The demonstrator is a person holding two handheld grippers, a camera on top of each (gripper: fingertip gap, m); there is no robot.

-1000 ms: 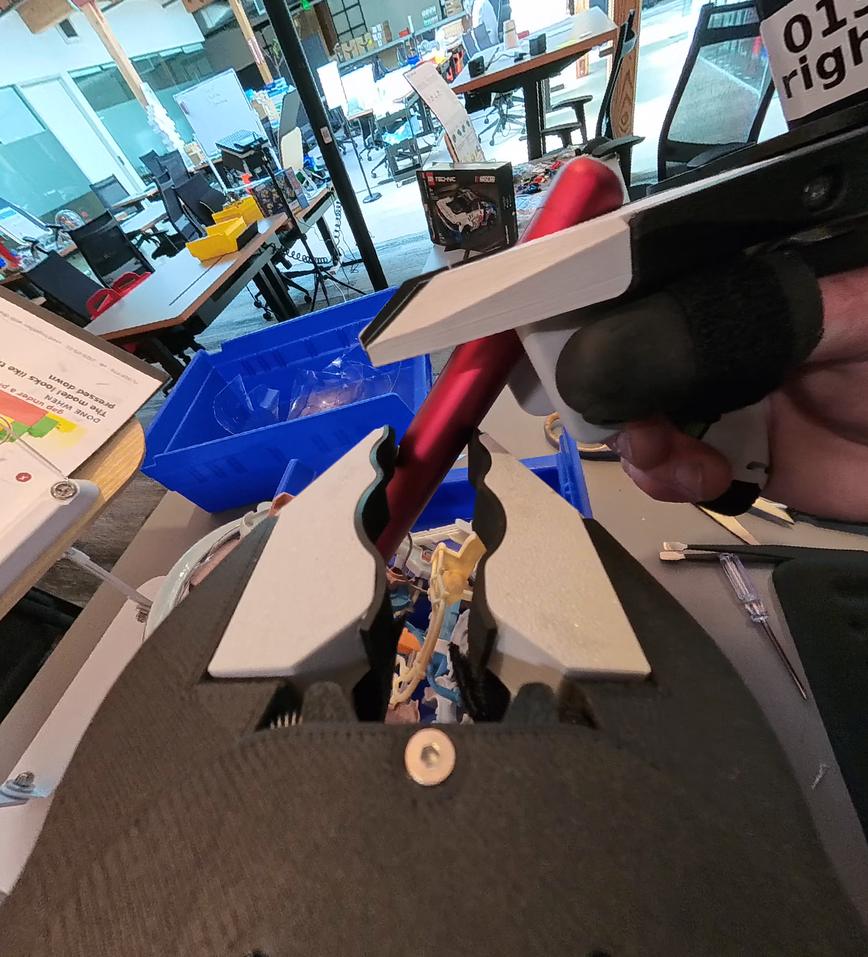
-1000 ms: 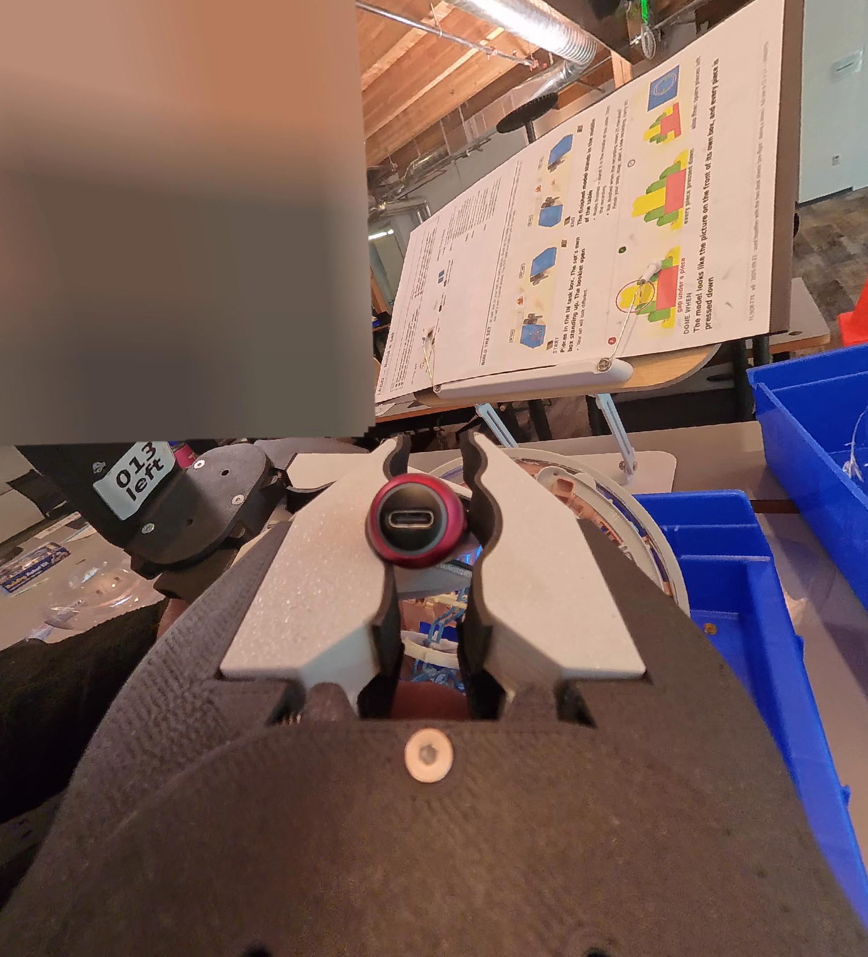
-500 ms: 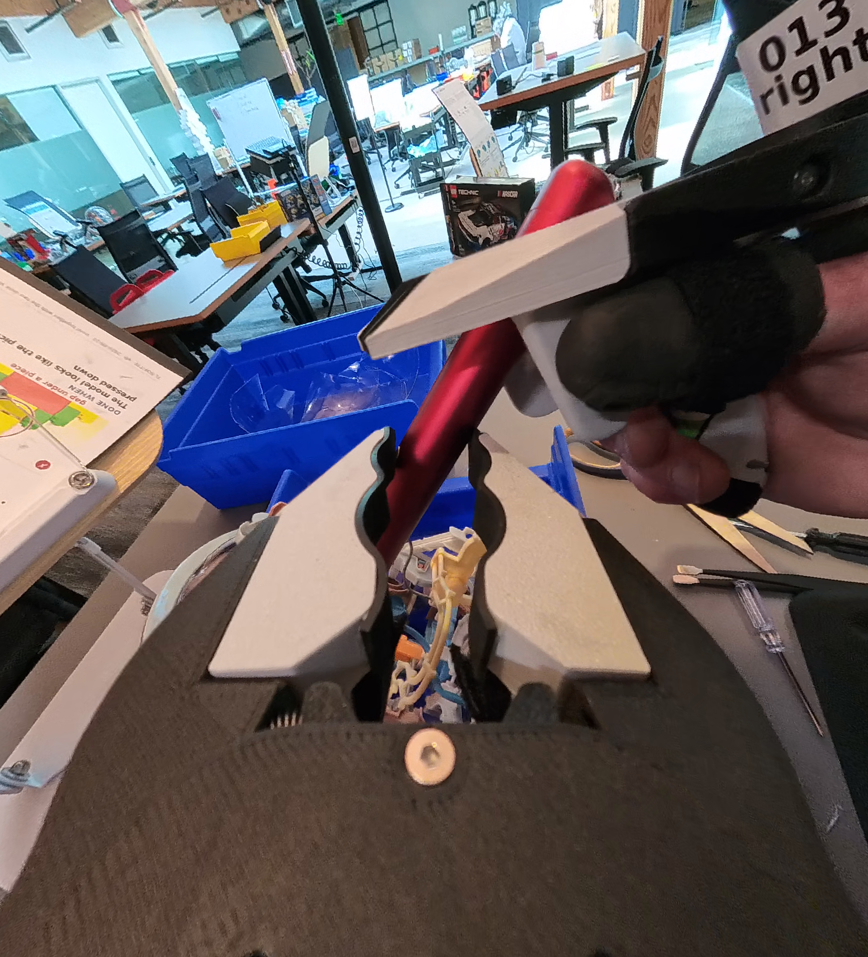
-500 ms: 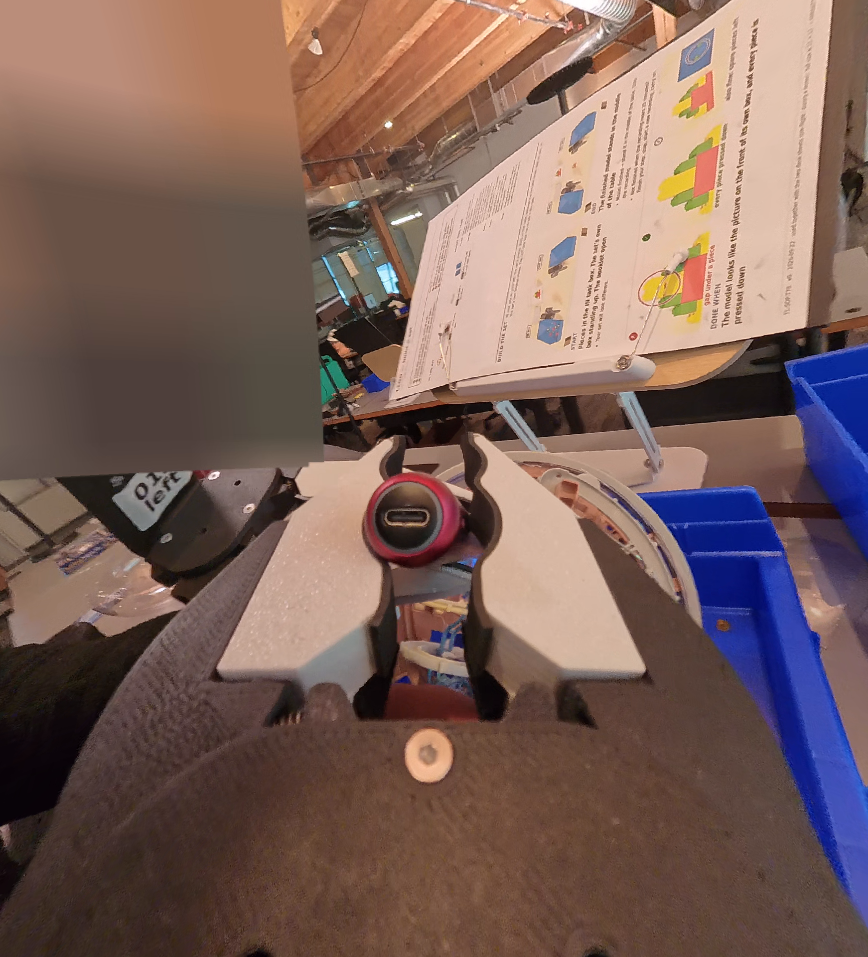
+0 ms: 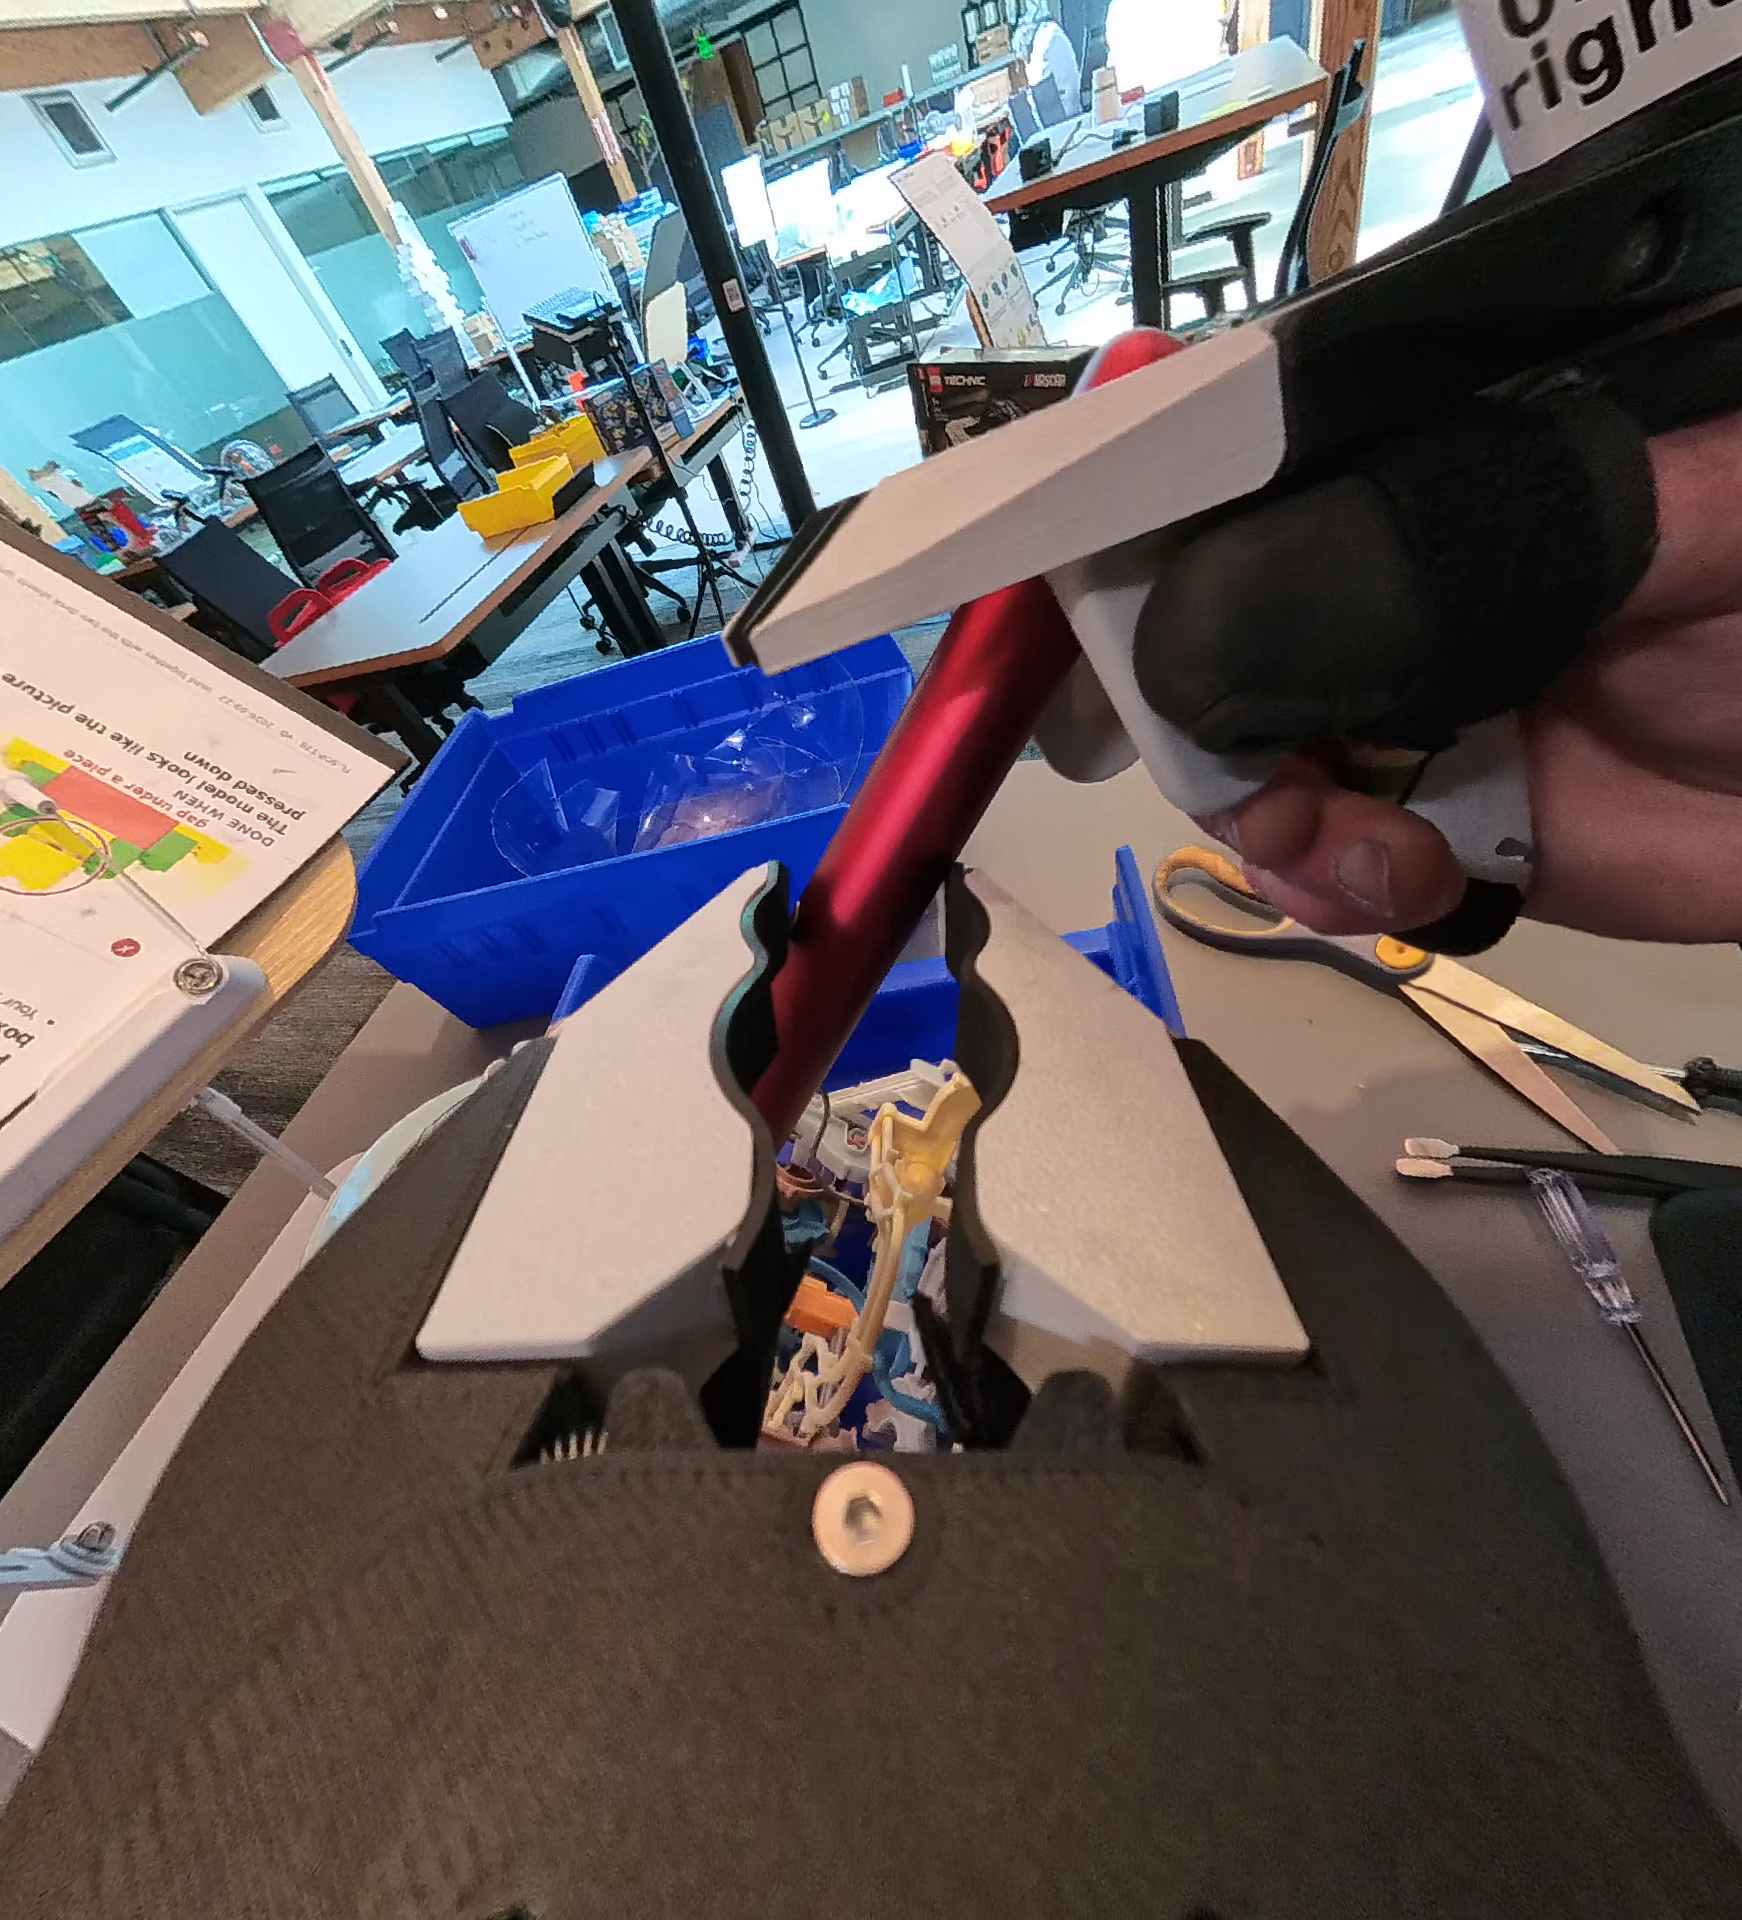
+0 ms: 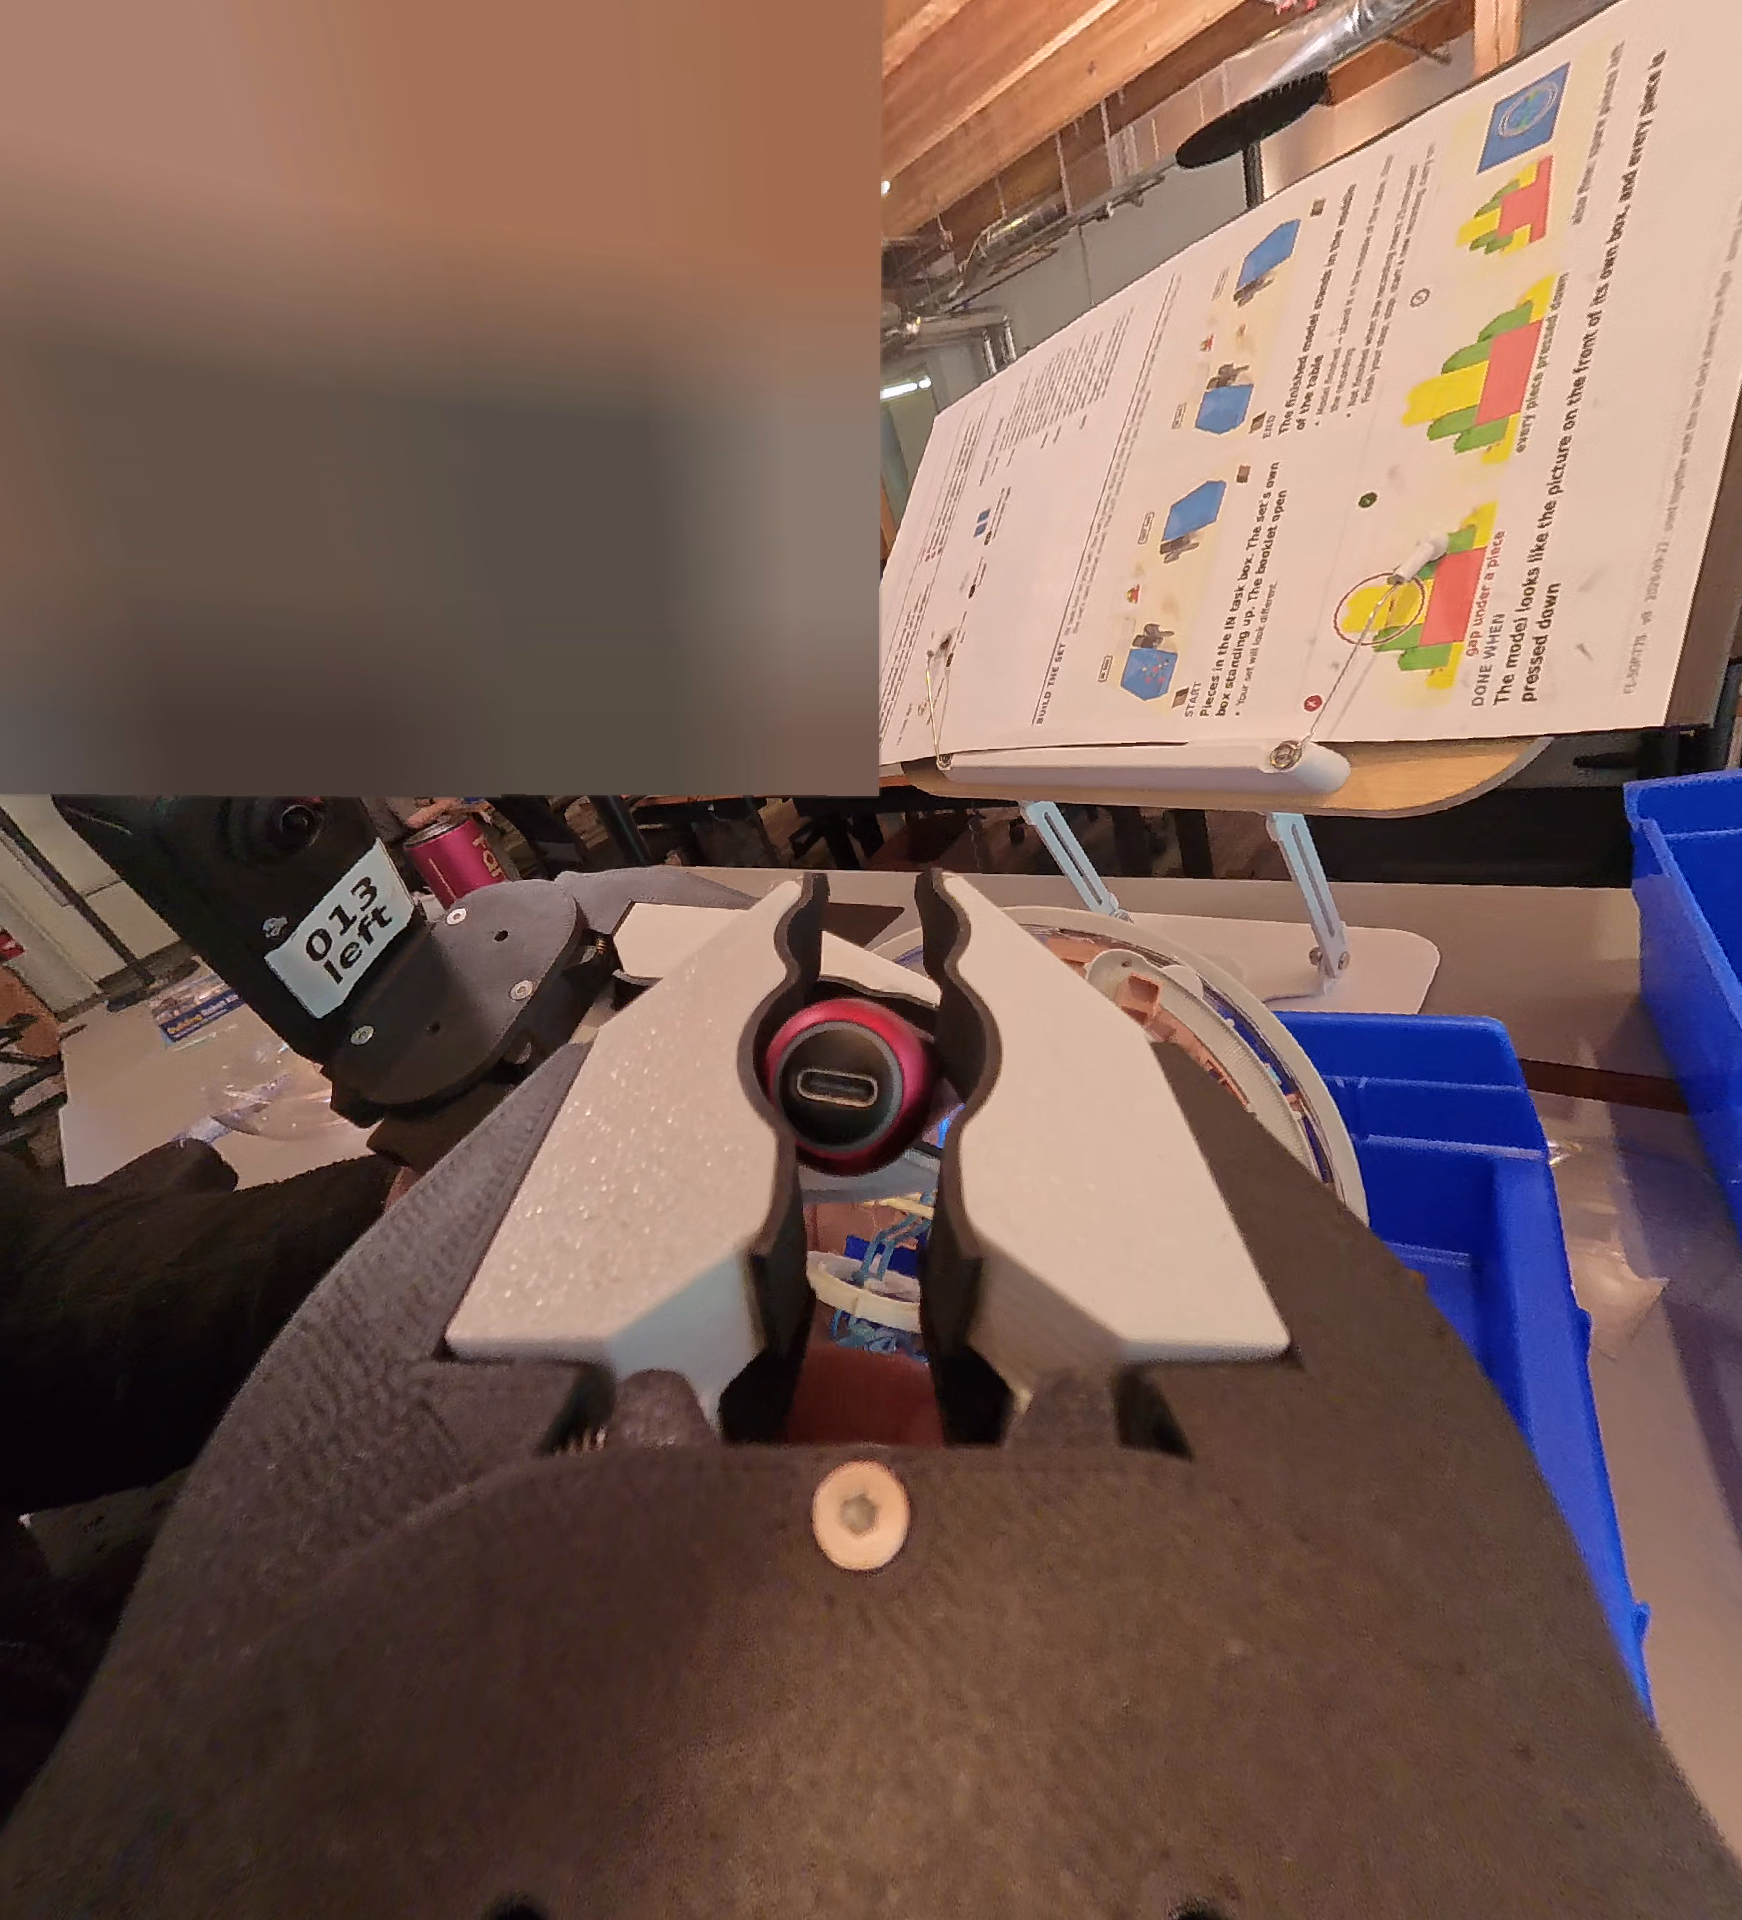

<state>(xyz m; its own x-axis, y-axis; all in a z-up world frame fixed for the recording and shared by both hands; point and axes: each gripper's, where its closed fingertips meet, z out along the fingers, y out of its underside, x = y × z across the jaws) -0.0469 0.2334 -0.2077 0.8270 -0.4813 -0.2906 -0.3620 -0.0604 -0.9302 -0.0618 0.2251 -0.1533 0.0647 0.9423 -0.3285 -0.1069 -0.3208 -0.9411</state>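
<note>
My right gripper (image 6: 872, 1049) is clenched on a red metal tube (image 6: 851, 1086), smooth and round, its black end cap with a small oval port facing the camera at frame centre. In the left wrist view the tube (image 5: 908, 821) slants from upper right down between the fingers (image 5: 628, 1122) of my left gripper (image 5: 862, 987); it lies against the left one with a gap at the right, so I cannot tell whether they grip it. Both grippers have pale grey wavy-edged fingers on textured black bodies, each with a white printed label. Below the left gripper sits a jumble of small plastic pieces (image 5: 877, 1247). Blue plastic bins (image 5: 534, 904) stand behind on the grey counter (image 5: 1366, 1122), scissors (image 5: 1366, 956) and a thin screwdriver (image 5: 1615, 1309) at right. A printed instruction sheet (image 6: 1314, 447) leans on a stand, upper right in the right wrist view. Beyond is an open office with desks.
</note>
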